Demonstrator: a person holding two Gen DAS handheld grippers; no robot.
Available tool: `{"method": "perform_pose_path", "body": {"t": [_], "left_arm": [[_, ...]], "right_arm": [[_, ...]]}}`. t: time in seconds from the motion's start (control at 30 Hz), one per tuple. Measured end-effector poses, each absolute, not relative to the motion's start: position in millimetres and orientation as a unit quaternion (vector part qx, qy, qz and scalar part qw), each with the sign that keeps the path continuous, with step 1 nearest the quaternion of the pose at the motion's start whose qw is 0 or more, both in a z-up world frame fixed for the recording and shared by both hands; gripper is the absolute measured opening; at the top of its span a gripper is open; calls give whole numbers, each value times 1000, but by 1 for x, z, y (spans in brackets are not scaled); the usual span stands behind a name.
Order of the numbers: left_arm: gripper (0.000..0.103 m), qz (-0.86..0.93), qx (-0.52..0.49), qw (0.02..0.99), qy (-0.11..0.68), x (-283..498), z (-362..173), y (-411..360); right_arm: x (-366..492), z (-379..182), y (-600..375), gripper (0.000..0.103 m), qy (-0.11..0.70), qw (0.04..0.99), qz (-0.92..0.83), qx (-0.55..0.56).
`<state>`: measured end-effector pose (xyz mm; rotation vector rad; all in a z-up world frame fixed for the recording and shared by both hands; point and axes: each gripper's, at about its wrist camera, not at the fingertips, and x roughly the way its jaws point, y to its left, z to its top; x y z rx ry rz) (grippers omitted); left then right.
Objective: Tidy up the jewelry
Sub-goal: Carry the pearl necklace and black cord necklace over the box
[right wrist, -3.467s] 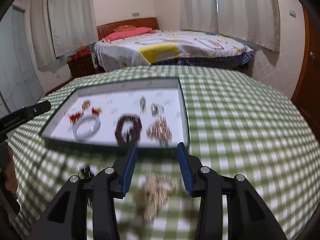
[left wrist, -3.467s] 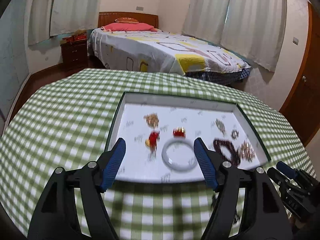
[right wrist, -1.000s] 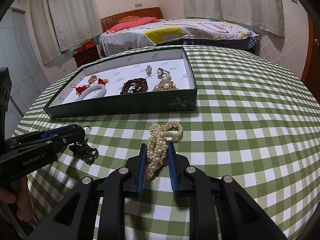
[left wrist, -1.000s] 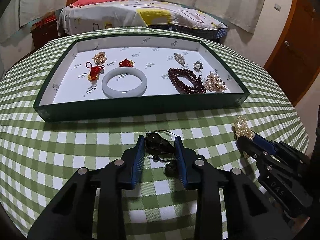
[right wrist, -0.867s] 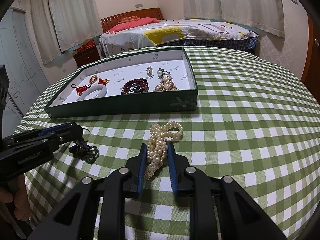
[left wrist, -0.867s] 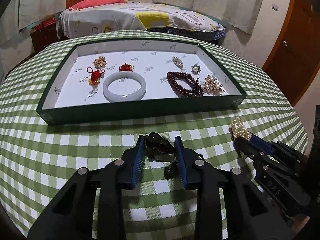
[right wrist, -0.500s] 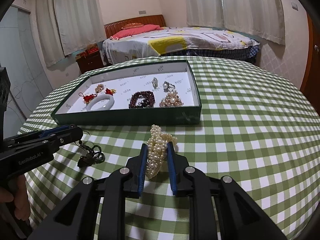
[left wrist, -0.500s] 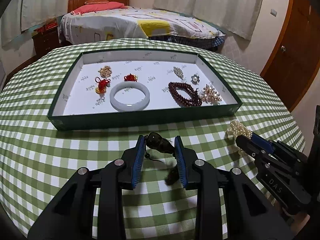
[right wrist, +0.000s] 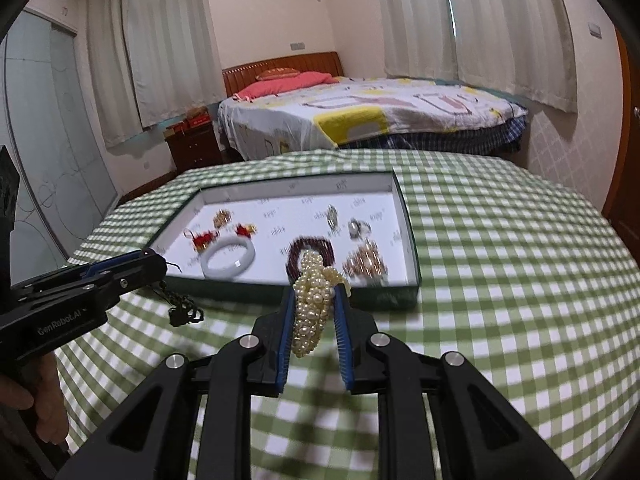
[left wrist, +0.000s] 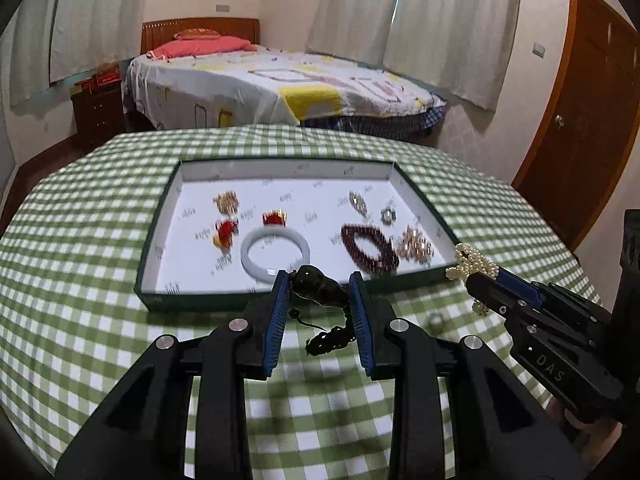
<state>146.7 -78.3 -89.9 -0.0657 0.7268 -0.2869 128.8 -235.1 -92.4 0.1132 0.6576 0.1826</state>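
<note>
- The dark bead pendant (left wrist: 318, 283) is sitting pinched in the left gripper (left wrist: 320, 280), its cord and tassel dangling over the green checked tablecloth (left wrist: 80, 280), just in front of the tray (left wrist: 256, 298).
- The pearl strand (right wrist: 314, 300) is getting clamped by the right gripper (right wrist: 314, 300) — bunched up and hanging clear of the cloth.
- Tray's near wall is standing between both loads and the white bangle (left wrist: 275, 249), dark red bead bracelet (left wrist: 370, 250) and gold brooch (left wrist: 414, 246).
- Smaller pieces farther back are looking blurry — can't really make them out.
</note>
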Motion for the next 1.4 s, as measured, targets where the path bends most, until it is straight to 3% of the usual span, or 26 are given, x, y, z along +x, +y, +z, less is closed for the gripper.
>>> {"method": "perform_pose_path", "body": {"t": [0.4,0.77,1.4], "left_arm": [[29,-128,-35,946,295,188,-51,-68],[29,-104,-36,958,266,238,-36,-62],[30,-67,-5,938,341,331,-93,-79]], "right_arm": [[179,-38,-214,20,249,962,110,33],[223,-21,-201,20,220,968,119,17],[297,-73,-190,20,282,953,109,21]]}}
